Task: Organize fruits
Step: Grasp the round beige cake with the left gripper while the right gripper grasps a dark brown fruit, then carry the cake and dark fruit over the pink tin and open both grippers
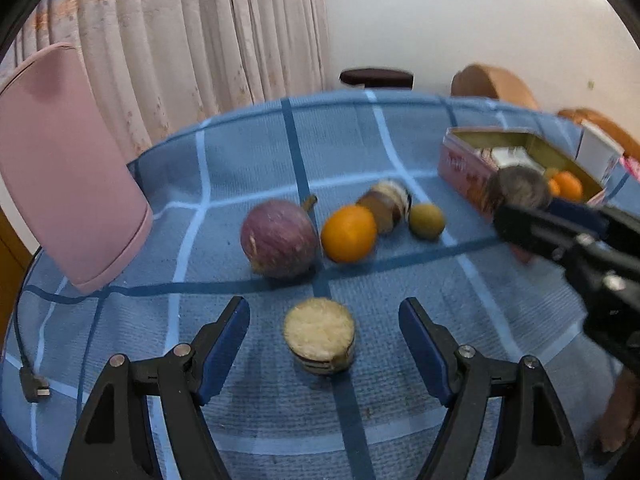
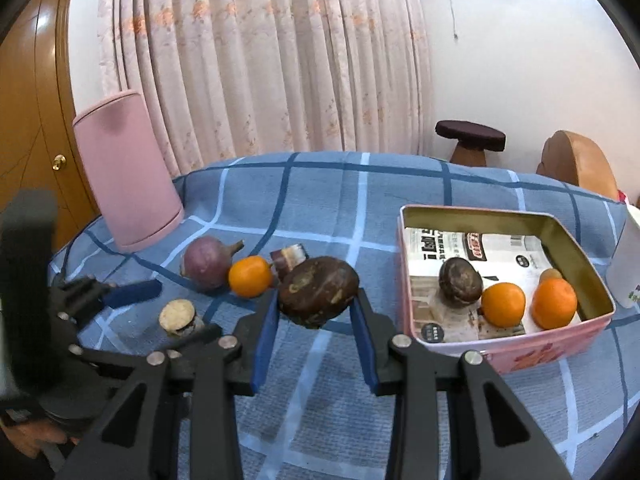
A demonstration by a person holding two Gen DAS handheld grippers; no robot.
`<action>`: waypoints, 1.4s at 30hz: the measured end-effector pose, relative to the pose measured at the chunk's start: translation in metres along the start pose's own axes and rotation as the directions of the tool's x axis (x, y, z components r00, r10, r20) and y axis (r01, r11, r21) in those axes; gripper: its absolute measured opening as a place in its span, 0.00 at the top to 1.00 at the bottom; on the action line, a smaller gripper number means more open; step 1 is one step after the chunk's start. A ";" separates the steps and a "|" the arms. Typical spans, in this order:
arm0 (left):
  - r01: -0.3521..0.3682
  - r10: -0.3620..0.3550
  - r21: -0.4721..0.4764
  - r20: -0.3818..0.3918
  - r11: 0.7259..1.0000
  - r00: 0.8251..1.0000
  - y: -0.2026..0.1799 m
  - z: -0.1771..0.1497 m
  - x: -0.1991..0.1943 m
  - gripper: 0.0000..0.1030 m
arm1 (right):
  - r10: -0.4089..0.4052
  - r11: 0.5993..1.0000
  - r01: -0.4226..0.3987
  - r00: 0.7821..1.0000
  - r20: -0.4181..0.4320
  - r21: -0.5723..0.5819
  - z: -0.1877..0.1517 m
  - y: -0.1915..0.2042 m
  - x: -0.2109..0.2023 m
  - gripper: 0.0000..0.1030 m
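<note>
Fruits lie scattered on a bench covered with a blue checked cloth (image 2: 320,184), beside a pink tin box (image 2: 560,344). Right gripper (image 2: 316,320): its jaws are closed on a dark brown fruit (image 2: 318,290), which sits squarely between the two blue pads and is held above the cloth, just left of the tin box. Inside the box, on printed paper, rest a second dark fruit (image 2: 460,280) and two oranges (image 2: 503,304) (image 2: 555,303), with a small brownish fruit (image 2: 550,275) partly hidden behind the right-hand orange. Left gripper (image 1: 324,320): its jaws stand wide apart, and a round cut piece with a pale top (image 1: 319,334) lies on the cloth between them, touching neither pad. Beyond the left jaws, in a loose row, lie a purple fruit with a stem (image 1: 279,238), an orange (image 1: 349,233) close beside it, a striped cut piece (image 1: 386,204) behind the orange, and a small green fruit (image 1: 426,221) to the right. In the left wrist view the right gripper enters from the right edge, blurred, in front of the tin box. A pink cylinder (image 2: 128,172) stands at the far left of the bench, before a pale curtain (image 2: 260,60).
</note>
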State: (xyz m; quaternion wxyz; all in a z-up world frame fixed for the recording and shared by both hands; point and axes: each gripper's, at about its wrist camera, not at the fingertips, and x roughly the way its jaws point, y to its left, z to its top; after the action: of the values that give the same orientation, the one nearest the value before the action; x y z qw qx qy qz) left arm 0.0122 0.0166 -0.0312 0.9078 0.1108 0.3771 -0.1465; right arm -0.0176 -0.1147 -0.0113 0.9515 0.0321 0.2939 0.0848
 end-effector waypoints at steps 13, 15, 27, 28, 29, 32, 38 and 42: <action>-0.022 0.020 -0.112 -0.020 0.994 1.000 0.014 -0.001 0.006 0.65 | -0.007 0.999 0.007 1.000 -0.001 -0.044 -0.005 0.007 0.002 0.62; -0.060 0.065 -0.118 0.037 0.991 0.997 0.011 0.000 -0.004 0.65 | -0.012 0.999 0.013 1.000 0.014 -0.042 -0.005 0.006 0.000 0.62; -0.193 0.220 -0.161 0.169 0.968 0.961 -0.021 0.016 -0.021 0.65 | -0.014 1.000 0.015 0.997 0.071 -0.013 0.003 -0.010 -0.015 0.62; -0.193 0.220 -0.164 0.170 0.967 0.960 -0.023 0.016 -0.020 0.65 | -0.015 1.000 0.016 0.997 0.074 -0.015 0.003 -0.012 -0.016 0.62; -0.192 0.220 -0.167 0.173 0.967 0.960 -0.025 0.017 -0.021 0.65 | -0.017 1.000 0.019 0.997 0.077 -0.016 0.003 -0.014 -0.017 0.62; -0.177 0.210 -0.180 0.186 0.968 0.960 -0.032 0.020 -0.021 0.65 | -0.025 0.999 0.026 0.996 0.085 -0.019 0.003 -0.021 -0.021 0.62; -0.143 0.181 -0.186 0.212 0.972 0.960 -0.048 0.027 -0.022 0.65 | -0.047 0.999 0.047 0.995 0.093 -0.004 0.004 -0.040 -0.027 0.62; -0.129 0.169 -0.187 0.218 0.974 0.961 -0.058 0.031 -0.022 0.65 | -0.061 0.998 0.060 0.994 0.094 0.007 0.005 -0.053 -0.030 0.62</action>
State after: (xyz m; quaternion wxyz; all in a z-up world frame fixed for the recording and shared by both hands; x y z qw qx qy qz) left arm -0.0029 -0.0425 0.0007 0.9603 0.0425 0.2699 -0.0565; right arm -0.0314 -0.1718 0.0032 0.9663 0.0292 0.2499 0.0538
